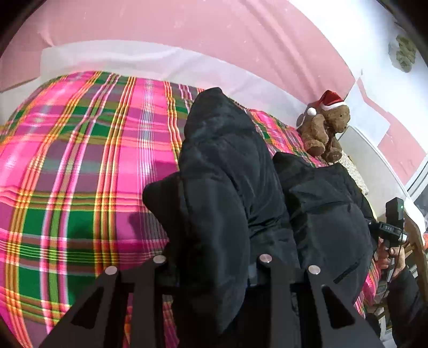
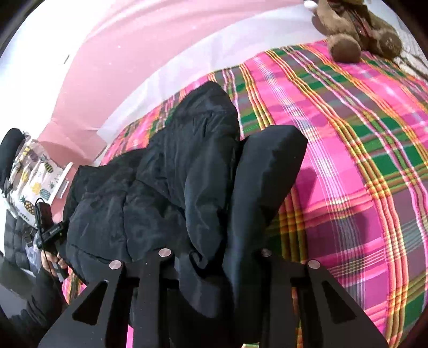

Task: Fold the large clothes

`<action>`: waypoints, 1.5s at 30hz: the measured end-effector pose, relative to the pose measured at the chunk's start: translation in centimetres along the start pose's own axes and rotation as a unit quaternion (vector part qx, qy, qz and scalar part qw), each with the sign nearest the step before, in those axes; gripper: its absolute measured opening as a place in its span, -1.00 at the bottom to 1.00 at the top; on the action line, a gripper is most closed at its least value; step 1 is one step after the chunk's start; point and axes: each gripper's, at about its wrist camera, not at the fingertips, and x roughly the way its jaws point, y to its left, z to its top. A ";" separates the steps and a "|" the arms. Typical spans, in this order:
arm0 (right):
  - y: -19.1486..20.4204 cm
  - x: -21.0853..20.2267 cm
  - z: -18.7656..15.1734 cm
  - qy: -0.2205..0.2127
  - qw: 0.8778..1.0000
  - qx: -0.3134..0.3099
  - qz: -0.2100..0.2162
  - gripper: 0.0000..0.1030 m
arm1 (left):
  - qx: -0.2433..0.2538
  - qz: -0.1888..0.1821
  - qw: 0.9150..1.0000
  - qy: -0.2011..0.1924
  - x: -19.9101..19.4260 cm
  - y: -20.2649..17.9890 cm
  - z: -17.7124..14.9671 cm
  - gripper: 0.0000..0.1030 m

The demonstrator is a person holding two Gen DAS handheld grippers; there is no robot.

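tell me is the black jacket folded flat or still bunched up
Bunched up: the black jacket rises in rumpled humps off the plaid bedspread.

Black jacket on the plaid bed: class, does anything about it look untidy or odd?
Yes. The black jacket lies bunched in puffy, uneven folds on the plaid blanket, gripped by the left gripper and the right gripper.

We see a pink and green plaid bedspread [image 1: 80, 166] covering the bed, with a white sheet [image 1: 139, 61] along its far edge below a pink wall [image 1: 187, 24]. A brown teddy bear [image 1: 325, 128] in a red Santa hat [image 1: 331, 99] sits at the bedspread's corner. A pineapple-print cloth [image 2: 34, 176], perhaps a cushion, lies off the bed.
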 end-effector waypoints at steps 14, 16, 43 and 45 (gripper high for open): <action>6.6 1.1 2.7 -0.030 0.998 -0.033 0.041 -0.47 | -0.002 0.032 0.998 -0.057 -6.9 3.1 3.3 -0.40; 7.5 2.0 3.1 -0.031 0.998 -0.034 0.047 -0.47 | -0.002 0.041 0.997 -0.063 -7.5 4.1 4.1 -0.40; 10.7 14.3 3.3 0.031 0.999 0.001 0.008 0.16 | -0.072 0.154 0.985 -0.043 -4.4 18.7 3.4 0.24; 10.6 13.1 3.3 0.029 1.000 0.000 0.002 0.17 | -0.069 0.169 0.982 -0.054 -5.6 18.2 3.7 0.25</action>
